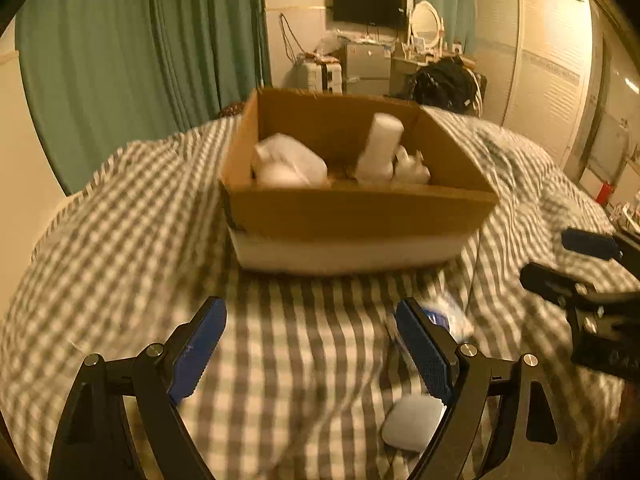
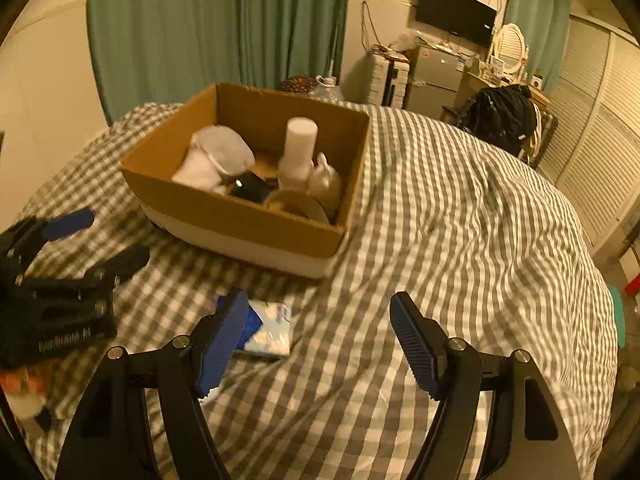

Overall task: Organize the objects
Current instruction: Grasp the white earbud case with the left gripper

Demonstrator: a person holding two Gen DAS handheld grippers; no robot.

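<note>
An open brown cardboard box is sitting on the grey-and-white checked bed cover, apparently serving as the collection point, since it is already holding a tall white cylindrical bottle, a crumpled white bag or cloth, a small black item and a round beige lid-like disc. Two things are lying loose on the cover nearer the camera, probably waiting to go in: a flat blue-and-white plastic packet and a smooth white rounded case. The left gripper is hovering with its jaws spread wide and holding nothing, the case just beside its right finger. The right gripper is likewise gaping wide and empty, the packet lying beside its left finger.
</note>
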